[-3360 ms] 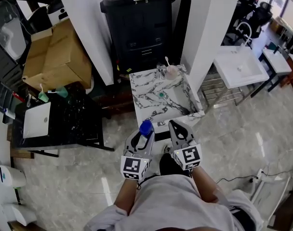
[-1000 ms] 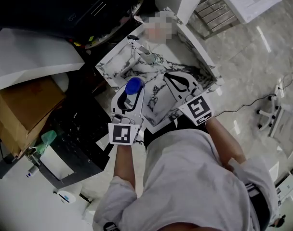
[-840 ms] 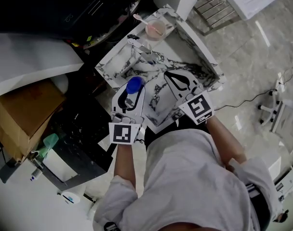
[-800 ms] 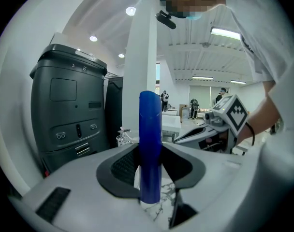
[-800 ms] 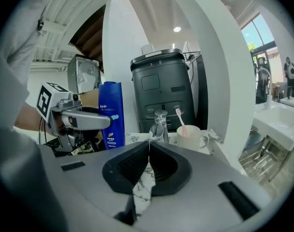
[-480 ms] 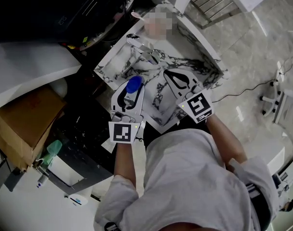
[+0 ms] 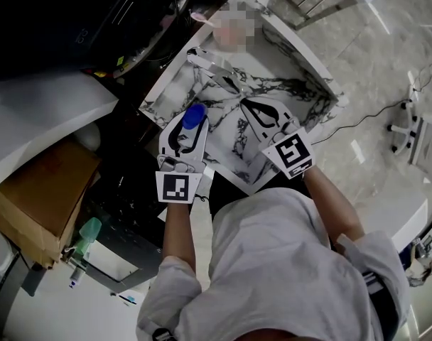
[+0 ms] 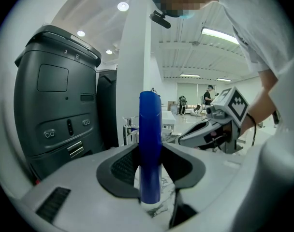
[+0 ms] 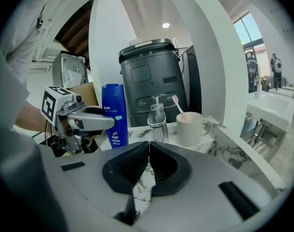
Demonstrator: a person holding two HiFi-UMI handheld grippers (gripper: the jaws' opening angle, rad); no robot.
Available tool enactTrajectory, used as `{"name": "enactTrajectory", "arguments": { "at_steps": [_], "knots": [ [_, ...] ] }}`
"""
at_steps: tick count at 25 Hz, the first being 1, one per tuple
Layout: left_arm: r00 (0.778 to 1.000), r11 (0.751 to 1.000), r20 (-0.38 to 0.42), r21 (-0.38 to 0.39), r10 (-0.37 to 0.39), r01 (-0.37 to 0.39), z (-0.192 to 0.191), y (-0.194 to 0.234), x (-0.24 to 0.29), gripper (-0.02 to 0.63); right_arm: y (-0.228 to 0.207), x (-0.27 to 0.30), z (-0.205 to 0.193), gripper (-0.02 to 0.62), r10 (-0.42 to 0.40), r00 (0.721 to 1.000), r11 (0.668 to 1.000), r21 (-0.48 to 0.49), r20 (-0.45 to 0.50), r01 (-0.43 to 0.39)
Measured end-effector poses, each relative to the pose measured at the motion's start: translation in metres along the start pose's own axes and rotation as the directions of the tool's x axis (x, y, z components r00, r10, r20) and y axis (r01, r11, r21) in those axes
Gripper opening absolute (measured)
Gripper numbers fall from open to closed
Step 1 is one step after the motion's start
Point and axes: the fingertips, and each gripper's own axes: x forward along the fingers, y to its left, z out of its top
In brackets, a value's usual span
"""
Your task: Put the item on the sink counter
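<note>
A blue bottle (image 7: 195,116) stands upright between the jaws of my left gripper (image 7: 190,124), which is shut on it. The bottle is over the left rim of the marble sink counter (image 7: 301,84). In the left gripper view the bottle (image 8: 150,144) fills the gap between the pads of the left gripper (image 8: 151,172). From the right gripper view the bottle (image 9: 114,115) has its base at counter level; whether it touches, I cannot tell. My right gripper (image 7: 248,107) hovers over the basin, shut and empty, its pads meeting in its own view (image 9: 148,164).
A tap (image 7: 217,68) and a white cup with a pink toothbrush (image 9: 190,127) sit at the counter's back. A tall black bin (image 9: 152,76) stands behind. A cardboard box (image 7: 38,190) and a dark counter (image 7: 120,219) lie to the left.
Both grippers have moved further over the marble counter, the left one carrying the blue bottle toward its left rim. The head view has swung round.
</note>
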Motion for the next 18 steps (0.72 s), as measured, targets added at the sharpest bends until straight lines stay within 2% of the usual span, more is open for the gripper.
{"name": "enactTrajectory", "arguments": {
  "at_steps": [13,18],
  "knots": [
    [0.998,0.998,-0.012,0.013,-0.069,0.069,-0.013,0.027,0.019,0.152,0.004,0.011,-0.016,0.005,-0.075,0.996,0.995,0.056,-0.051,0.078],
    [0.995,0.995,-0.012,0.031,-0.095,0.095,-0.015,0.032,0.024,0.152,0.012,0.018,-0.017,0.005,-0.09,0.996,0.992,0.08,-0.027,0.092]
  ]
}}
